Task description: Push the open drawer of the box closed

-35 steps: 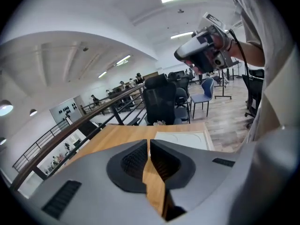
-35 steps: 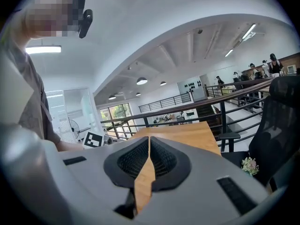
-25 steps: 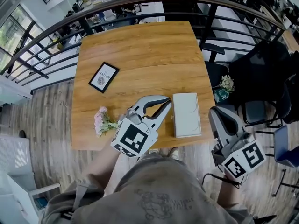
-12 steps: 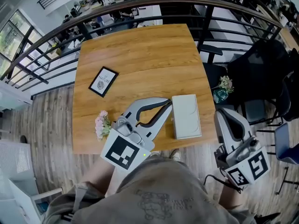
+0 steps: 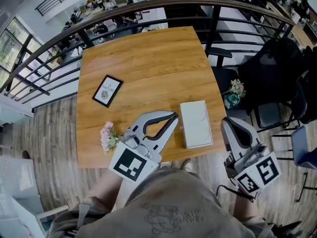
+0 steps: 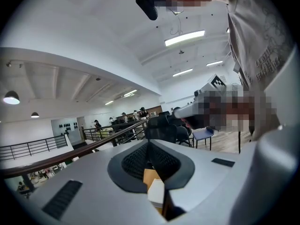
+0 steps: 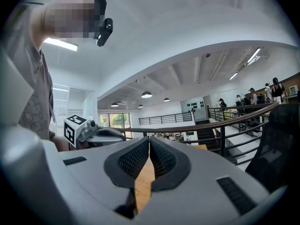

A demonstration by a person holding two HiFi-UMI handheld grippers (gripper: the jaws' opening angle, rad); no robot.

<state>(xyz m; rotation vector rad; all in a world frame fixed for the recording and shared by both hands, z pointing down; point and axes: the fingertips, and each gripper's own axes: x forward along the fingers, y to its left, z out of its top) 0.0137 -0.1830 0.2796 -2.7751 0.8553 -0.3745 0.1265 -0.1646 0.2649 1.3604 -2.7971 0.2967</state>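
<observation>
The white box (image 5: 196,124) lies flat near the front right of the wooden table (image 5: 148,58). From above I cannot make out a drawer standing out of it. My left gripper (image 5: 173,116) is shut and empty, its tips just left of the box's far left corner, a small gap away. In the left gripper view the shut jaws (image 6: 149,142) frame a corner of the white box (image 6: 156,192). My right gripper (image 5: 229,125) hangs off the table's right edge, beside the box, shut with nothing in it (image 7: 149,139).
A black-framed picture (image 5: 107,90) lies at the table's left, and pink flowers (image 5: 106,135) lie by the front left edge. A dark railing (image 5: 148,6) curves behind the table. Black chairs (image 5: 277,78) and a small flower pot (image 5: 233,96) stand to the right.
My left gripper has drawn back a little toward the person, away from the box. The right gripper has hardly moved. The box lies where it was.
</observation>
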